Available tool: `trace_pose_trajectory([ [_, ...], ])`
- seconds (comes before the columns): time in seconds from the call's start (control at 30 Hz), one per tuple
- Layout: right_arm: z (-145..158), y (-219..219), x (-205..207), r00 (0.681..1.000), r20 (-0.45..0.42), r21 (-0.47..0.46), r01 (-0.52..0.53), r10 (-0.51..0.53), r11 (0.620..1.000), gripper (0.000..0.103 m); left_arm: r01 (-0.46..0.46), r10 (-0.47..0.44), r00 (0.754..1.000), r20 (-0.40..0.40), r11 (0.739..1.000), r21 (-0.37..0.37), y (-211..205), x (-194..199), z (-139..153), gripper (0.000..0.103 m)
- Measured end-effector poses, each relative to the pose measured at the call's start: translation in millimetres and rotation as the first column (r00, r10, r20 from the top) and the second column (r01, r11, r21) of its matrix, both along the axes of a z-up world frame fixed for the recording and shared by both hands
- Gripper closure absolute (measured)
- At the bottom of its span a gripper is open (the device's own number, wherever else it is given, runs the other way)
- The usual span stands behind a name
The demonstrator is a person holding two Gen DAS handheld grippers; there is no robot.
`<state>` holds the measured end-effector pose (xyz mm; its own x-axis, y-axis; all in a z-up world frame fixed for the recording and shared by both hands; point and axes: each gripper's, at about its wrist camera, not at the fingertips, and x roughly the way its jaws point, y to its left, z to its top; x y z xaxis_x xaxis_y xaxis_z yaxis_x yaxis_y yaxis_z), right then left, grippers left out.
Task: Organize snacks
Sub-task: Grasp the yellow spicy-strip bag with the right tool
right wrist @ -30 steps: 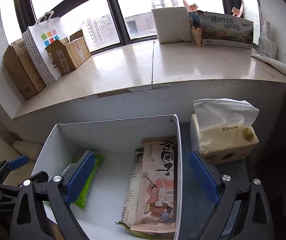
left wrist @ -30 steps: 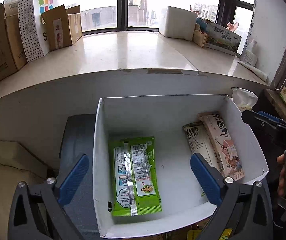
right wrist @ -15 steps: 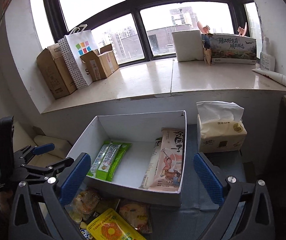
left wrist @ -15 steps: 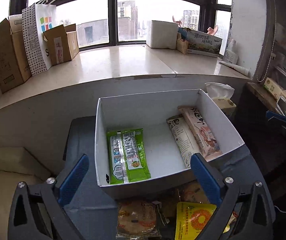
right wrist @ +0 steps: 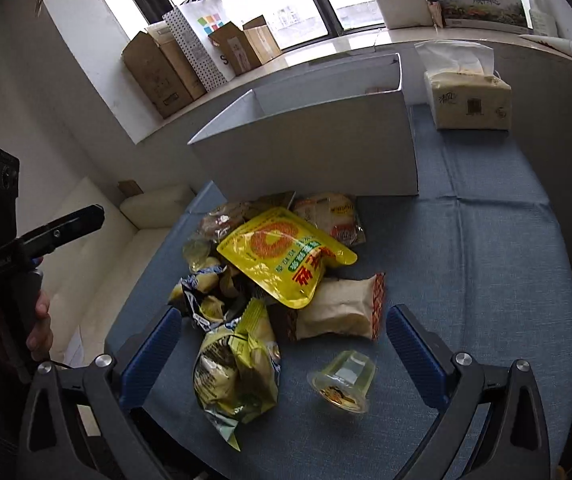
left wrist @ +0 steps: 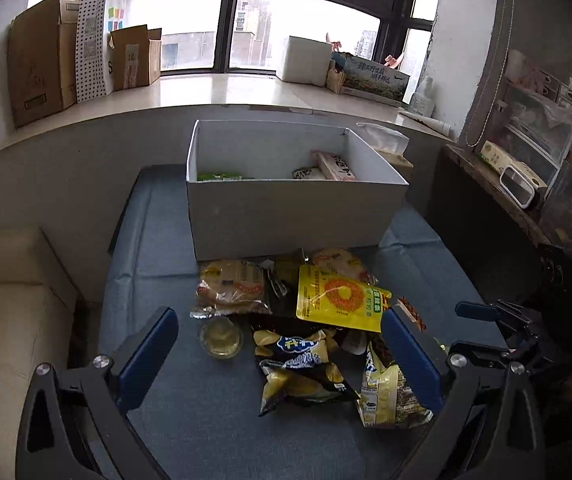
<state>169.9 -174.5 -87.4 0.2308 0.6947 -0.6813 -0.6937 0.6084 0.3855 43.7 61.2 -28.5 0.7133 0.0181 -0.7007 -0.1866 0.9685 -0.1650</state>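
A white box [left wrist: 294, 212] [right wrist: 318, 140] stands at the back of the blue cloth, with a green packet [left wrist: 218, 176] at its left and two pale packets [left wrist: 332, 168] at its right. In front of it lies a heap of snacks: a yellow pouch [left wrist: 340, 296] [right wrist: 286, 252], a dark chip bag [left wrist: 298, 364], a yellow-green bag [right wrist: 238, 376], a beige pack [right wrist: 338, 312] and jelly cups [left wrist: 221, 336] [right wrist: 344, 376]. My left gripper [left wrist: 280, 354] hangs open above the heap. My right gripper [right wrist: 284, 350] is open too, over the bag and cup.
A tissue pack [right wrist: 468, 100] sits right of the box. Cardboard boxes [left wrist: 38, 72] and a paper bag [left wrist: 98, 36] stand on the window sill. A cream sofa [left wrist: 10, 320] lies left of the table, cluttered shelves [left wrist: 534, 148] to the right.
Both grippers have drawn back from over the box toward the table's near side. The heap of loose snacks has come into view beneath them. The jaws stay open and empty.
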Motion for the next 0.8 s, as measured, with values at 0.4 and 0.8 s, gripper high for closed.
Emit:
trace_pose_trajectory([
  [0.4,-10.2,80.3,0.9,0.941,0.246,-0.313,-0.150,0.232,0.938,0.000,-0.016,0.017,1.000,-0.012,1.000,0.010,1.0,-13.3,-11.6,0.000],
  [0.8,-41.1,134.4,32.2,0.892,0.187,-0.553,-0.250,0.411,0.795,0.014,-0.045,0.045,0.998,-0.032,0.999,-0.003,12.5,-18.6,-22.9,0.000],
])
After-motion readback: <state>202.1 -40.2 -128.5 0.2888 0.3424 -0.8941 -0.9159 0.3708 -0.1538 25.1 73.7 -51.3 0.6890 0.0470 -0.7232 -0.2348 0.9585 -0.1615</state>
